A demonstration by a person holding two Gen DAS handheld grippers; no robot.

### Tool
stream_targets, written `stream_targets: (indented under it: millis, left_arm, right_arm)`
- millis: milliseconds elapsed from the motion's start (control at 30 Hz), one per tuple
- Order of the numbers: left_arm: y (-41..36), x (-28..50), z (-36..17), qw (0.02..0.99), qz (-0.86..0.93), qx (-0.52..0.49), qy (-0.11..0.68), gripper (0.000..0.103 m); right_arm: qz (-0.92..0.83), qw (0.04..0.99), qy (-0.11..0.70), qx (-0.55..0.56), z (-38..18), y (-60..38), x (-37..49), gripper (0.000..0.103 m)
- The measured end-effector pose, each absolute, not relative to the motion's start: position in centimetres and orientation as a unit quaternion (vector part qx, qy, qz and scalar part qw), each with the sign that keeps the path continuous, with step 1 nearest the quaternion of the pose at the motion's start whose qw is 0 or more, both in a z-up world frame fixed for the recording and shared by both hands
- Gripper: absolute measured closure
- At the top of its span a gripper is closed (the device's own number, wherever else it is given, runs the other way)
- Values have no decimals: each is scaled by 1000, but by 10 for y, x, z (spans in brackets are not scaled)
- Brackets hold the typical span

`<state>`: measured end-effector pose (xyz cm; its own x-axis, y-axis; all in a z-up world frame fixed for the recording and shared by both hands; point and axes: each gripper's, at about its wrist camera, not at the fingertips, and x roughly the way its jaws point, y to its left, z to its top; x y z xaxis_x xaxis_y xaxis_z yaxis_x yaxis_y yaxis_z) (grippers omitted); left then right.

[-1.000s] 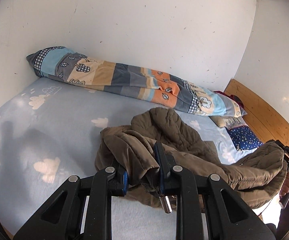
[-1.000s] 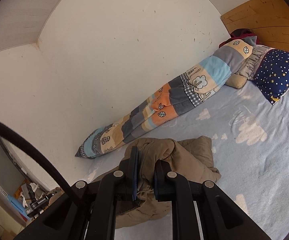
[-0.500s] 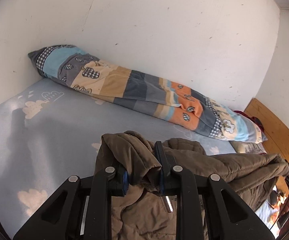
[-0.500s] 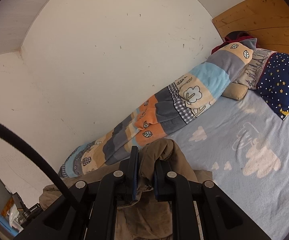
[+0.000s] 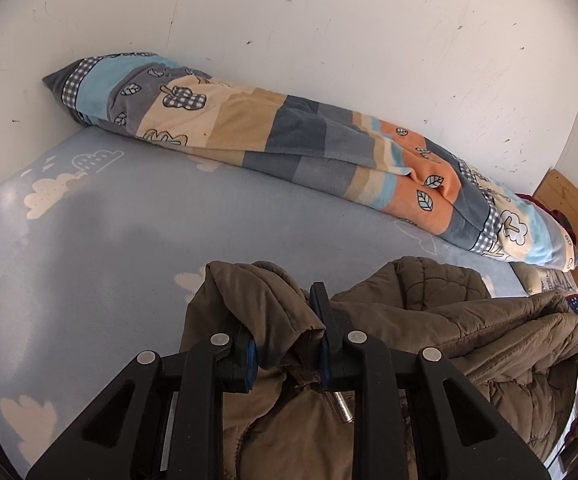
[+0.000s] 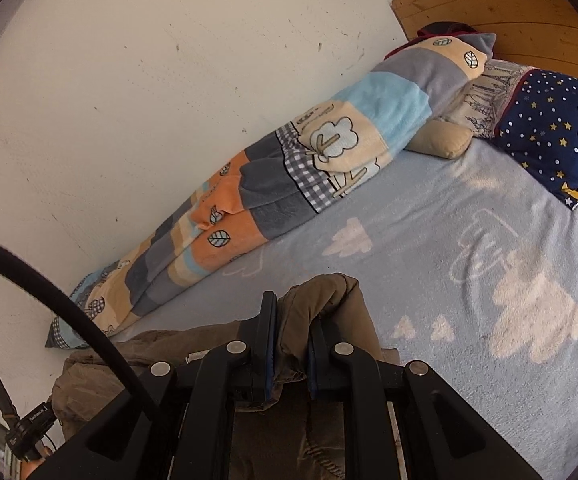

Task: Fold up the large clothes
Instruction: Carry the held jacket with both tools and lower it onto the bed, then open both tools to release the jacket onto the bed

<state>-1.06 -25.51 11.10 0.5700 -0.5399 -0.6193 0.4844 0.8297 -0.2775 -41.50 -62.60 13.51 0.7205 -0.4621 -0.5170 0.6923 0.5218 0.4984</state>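
Moved: both grippers have come closer to the wall and lower over the bed since a second ago; the jacket, then heaped mid-bed, is now stretched between them.
Jacket [image 5: 469, 320]: olive-brown, quilted, puffy; lower centre to right of the left view, lower left in the right view [image 6: 321, 304].
Left gripper [image 5: 285, 344]: narrow, pinching a thick fold of jacket between blue pads.
Right gripper [image 6: 291, 344]: nearly closed on another fold.
Bed [image 5: 109, 248]: pale blue fleece sheet with cream clouds.
Blanket [image 5: 289, 136]: rolled patchwork fleece along the white wall.
Pillows: navy starred one [image 6: 557, 136], upper right of the right view.
Headboard [image 6: 489, 0]: wood.
Hard to make out: metal cylinder [image 5: 341, 406] under the left gripper; jacket's lower part cut off.
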Motion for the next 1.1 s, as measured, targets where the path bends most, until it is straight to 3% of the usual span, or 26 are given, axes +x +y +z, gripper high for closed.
stream_targets:
  millis: [167, 233, 300, 333, 433, 500, 533, 733, 800, 967, 1100]
  left_arm:
    - [-258, -10, 105, 884, -283, -36, 370, 79]
    - [-256, -10, 108, 882, -284, -41, 374, 77]
    - [-250, -8, 113, 877, -288, -63, 379, 69]
    - [-247, -8, 116, 876, -288, -75, 379, 67]
    - [-235, -11, 126, 876, -285, -108, 374, 55]
    - [-227, -18, 138, 887, -271, -119, 355, 33]
    - [-223, -22, 146, 895, -263, -122, 339, 28]
    - [-221, -43, 178, 910, -272, -103, 295, 26]
    - [-245, -55, 176, 893, -318, -65, 312, 26]
    - [-317, -96, 147, 841, -402, 88, 351, 26]
    - [-343, -93, 110, 834, -361, 143, 392, 26]
  right_arm:
    - [-329, 843, 179, 387, 117, -635, -417, 83]
    - [-315, 838, 171, 413, 117, -637, -424, 67]
    - [-319, 836, 154, 420, 123, -635, -434, 37]
    - [-322, 837, 148, 416, 128, -633, -438, 35]
    - [-321, 843, 130, 413, 145, -629, -448, 35]
    - [-316, 849, 123, 404, 156, -623, -451, 35]
    - [-312, 854, 125, 397, 161, -618, -449, 35]
    - [-278, 885, 172, 333, 180, -576, -411, 36]
    - [-263, 887, 212, 314, 175, -557, -391, 42]
    - [-256, 874, 325, 256, 148, -507, -344, 55]
    - [-272, 858, 379, 217, 122, -491, -324, 55]
